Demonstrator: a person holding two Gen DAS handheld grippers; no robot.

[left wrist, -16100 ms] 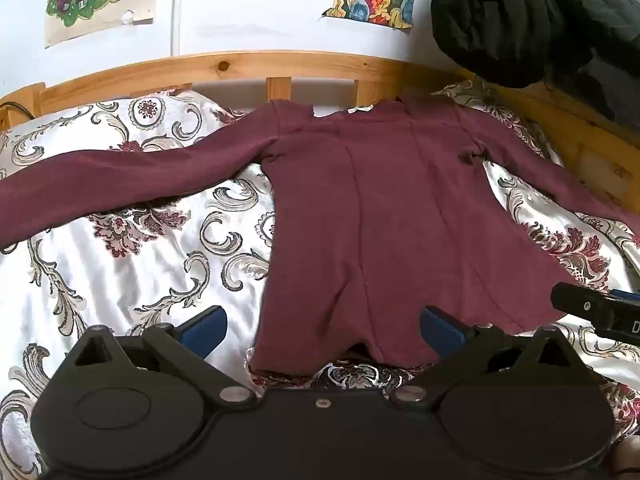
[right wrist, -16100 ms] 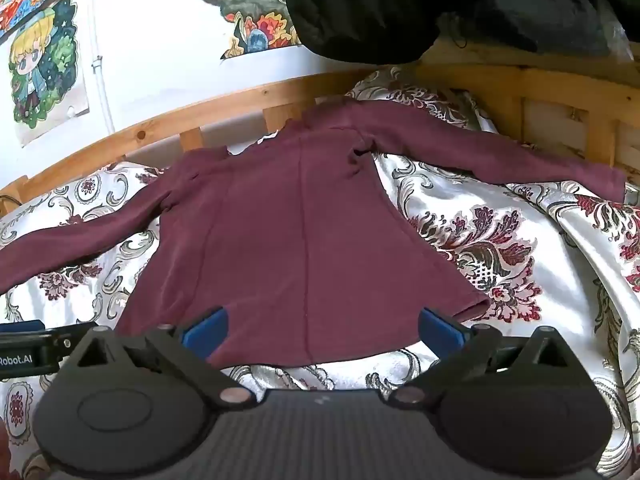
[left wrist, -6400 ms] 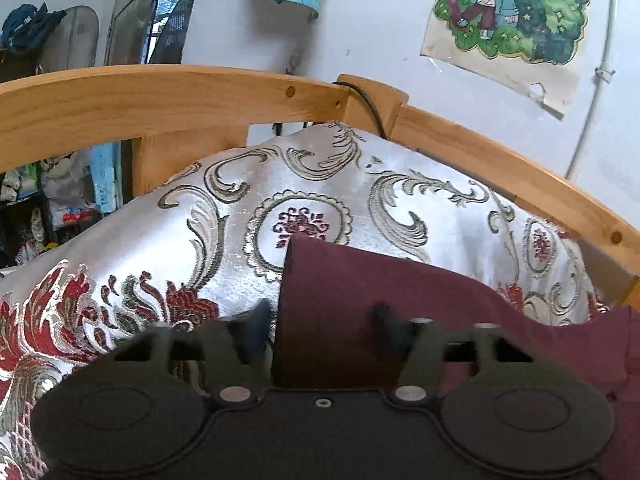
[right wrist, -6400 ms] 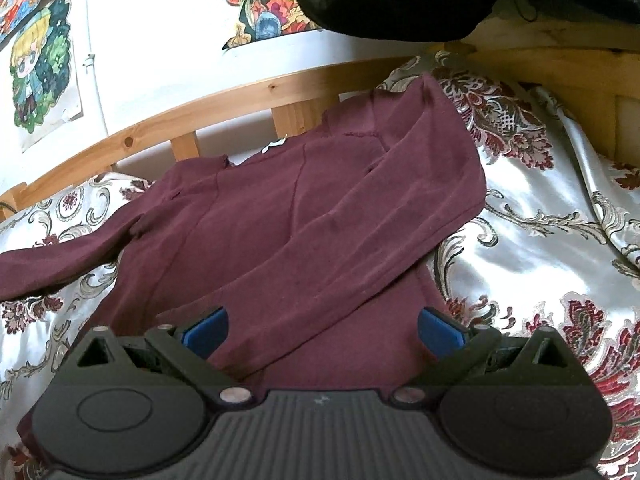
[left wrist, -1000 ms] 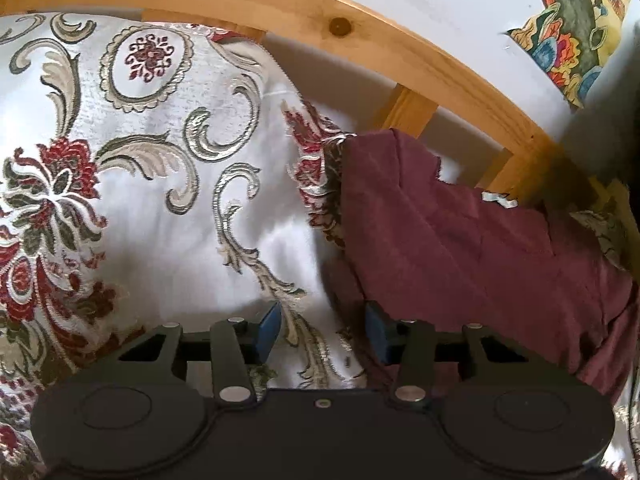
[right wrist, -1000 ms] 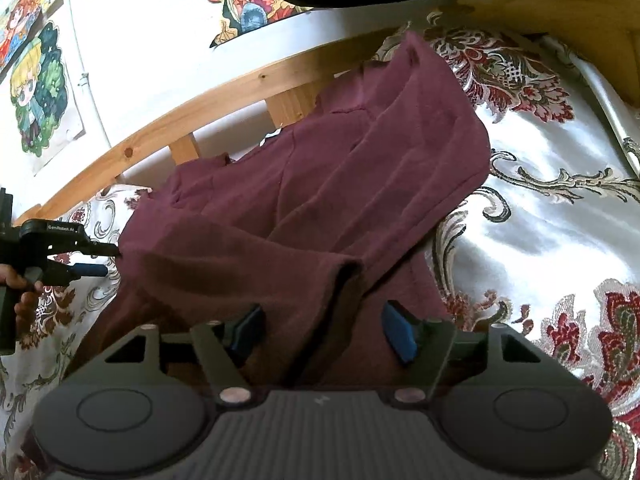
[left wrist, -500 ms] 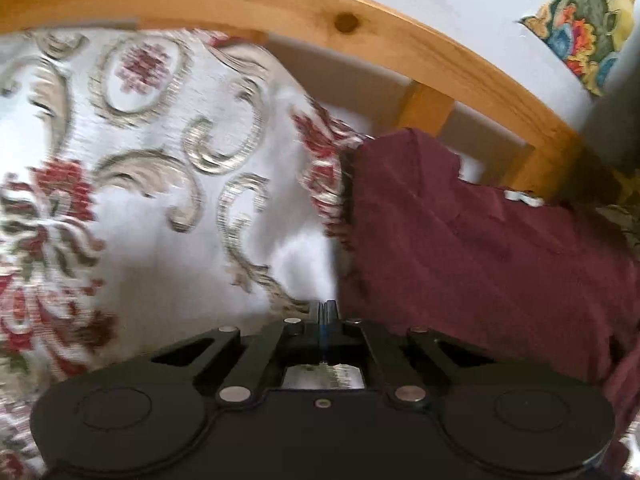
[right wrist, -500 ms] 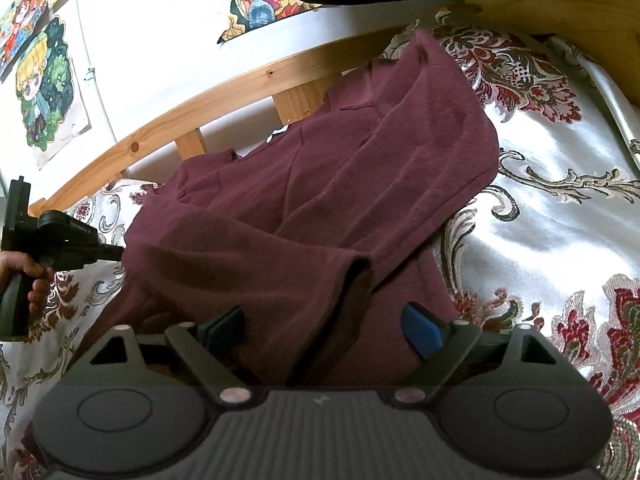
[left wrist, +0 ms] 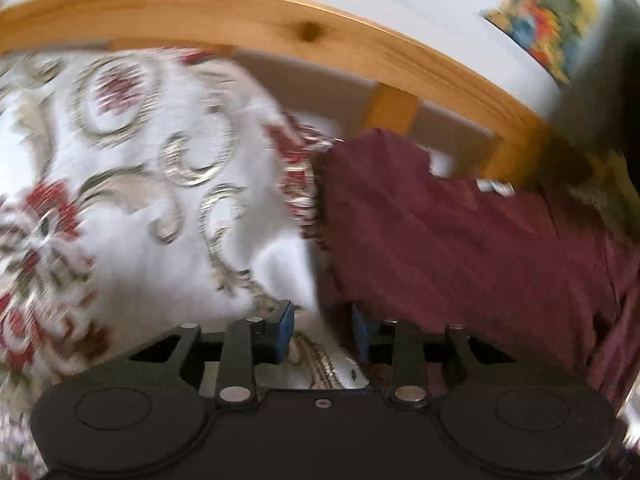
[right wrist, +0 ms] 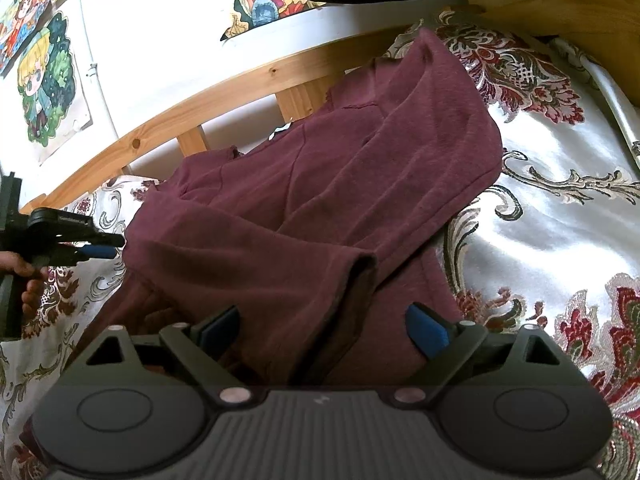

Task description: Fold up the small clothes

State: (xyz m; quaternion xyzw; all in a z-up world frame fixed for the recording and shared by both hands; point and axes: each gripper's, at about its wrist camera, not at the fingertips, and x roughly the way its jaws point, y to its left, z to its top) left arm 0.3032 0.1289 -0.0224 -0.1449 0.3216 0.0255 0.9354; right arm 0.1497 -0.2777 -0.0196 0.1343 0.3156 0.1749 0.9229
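Left gripper [left wrist: 322, 330]: jaws just reopened from fully shut, now a narrow gap, only patterned cover between the blue pads, nothing pinched; sits just beside the left edge of the dark maroon long-sleeved knit top [right wrist: 320, 208]. Right gripper [right wrist: 322, 330]: jaws just widened out, now spread wide, cuff end of the folded-in sleeve [right wrist: 352, 276] lying loose between them, pads not pressing. Reads as both sleeves released across the body, sleeve stage looks done, bottom-to-collar fold likely next. Top lies on the shiny white bedspread with red and gold floral scrolls [right wrist: 560, 232], collar toward the curved pine bed rail [left wrist: 280, 36]. Left view motion-blurred, so pad contact with the shirt edge unclear. Hem hidden under the right gripper body. Person's hand [right wrist: 22, 276] cut off at frame edge.
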